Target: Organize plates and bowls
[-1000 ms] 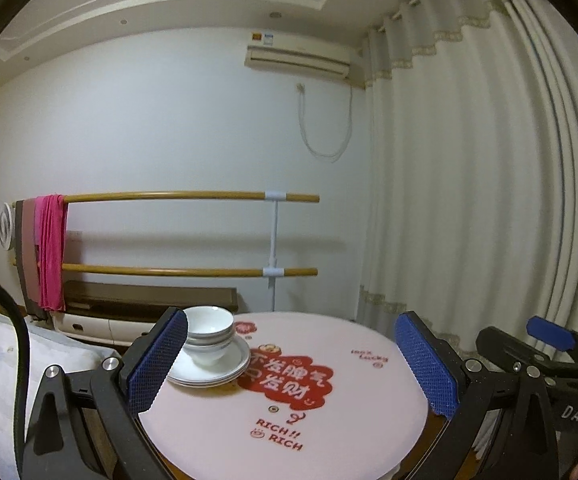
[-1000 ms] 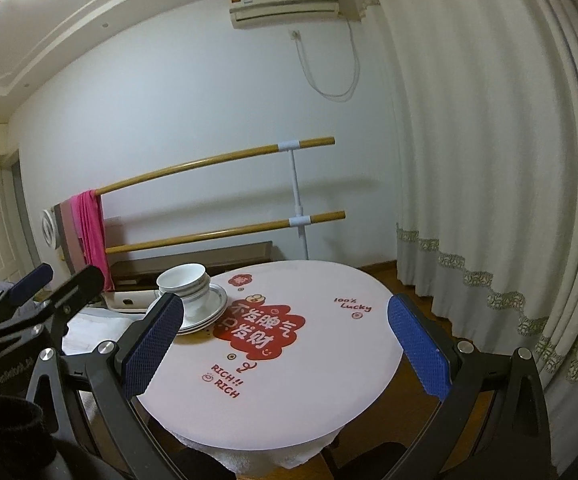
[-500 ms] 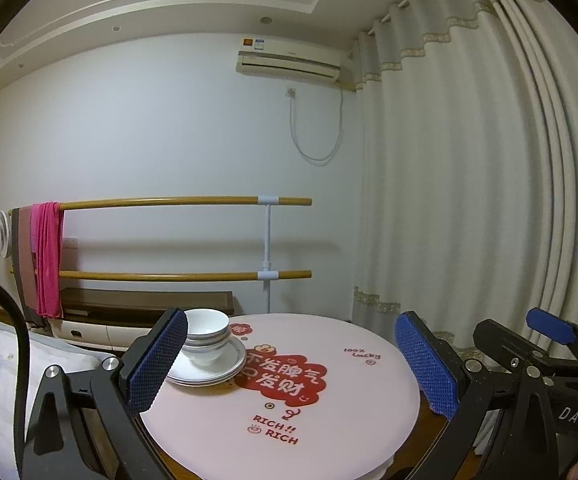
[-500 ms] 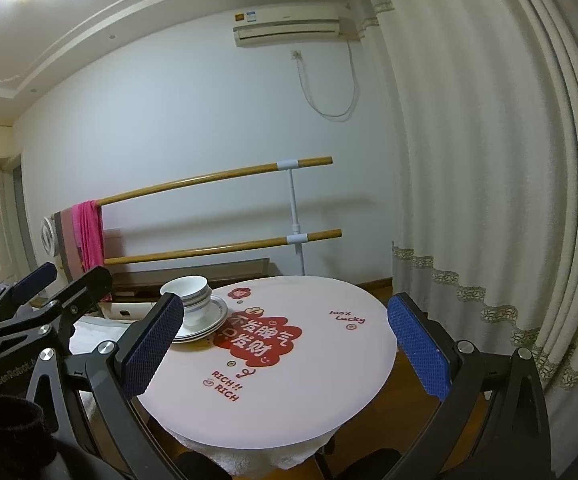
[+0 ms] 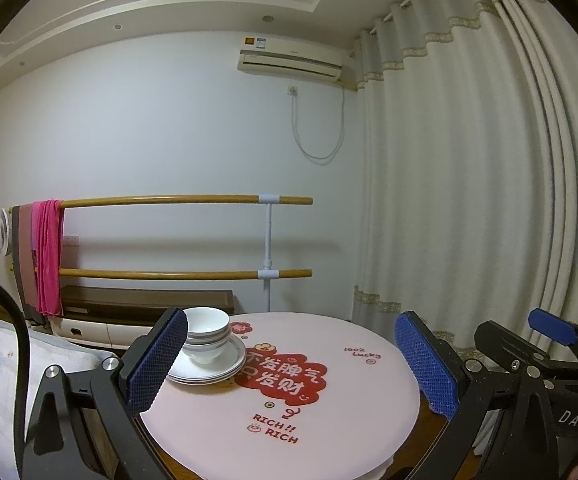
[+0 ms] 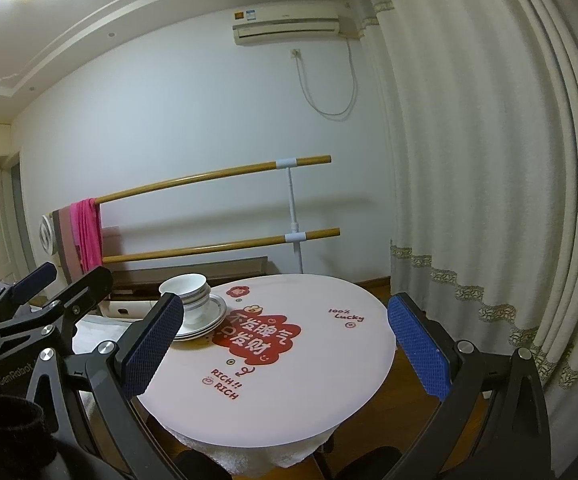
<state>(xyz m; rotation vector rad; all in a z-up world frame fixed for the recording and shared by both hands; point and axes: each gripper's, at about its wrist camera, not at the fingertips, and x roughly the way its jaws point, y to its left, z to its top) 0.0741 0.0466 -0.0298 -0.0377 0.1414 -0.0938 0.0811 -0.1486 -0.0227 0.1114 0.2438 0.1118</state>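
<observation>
Stacked bowls (image 5: 205, 334) (image 6: 187, 294) sit on stacked plates (image 5: 219, 368) (image 6: 209, 316) at far-left edge of round surface (image 5: 349, 392) (image 6: 329, 360). Printed lettering (image 5: 283, 372) at centre, just right of plates. Two-bar rail (image 5: 177, 236) behind surface, towel (image 5: 47, 252) over its left end. Curtain (image 5: 469, 200) right.

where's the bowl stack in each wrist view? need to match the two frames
Left wrist: bowl stack sits left of centre on the plates, right beside the left gripper's left pad.
Right wrist: bowl stack is left of centre, above the right gripper's left pad.
Shared landmark: the red sticker on the round table, just right of the stack.
</observation>
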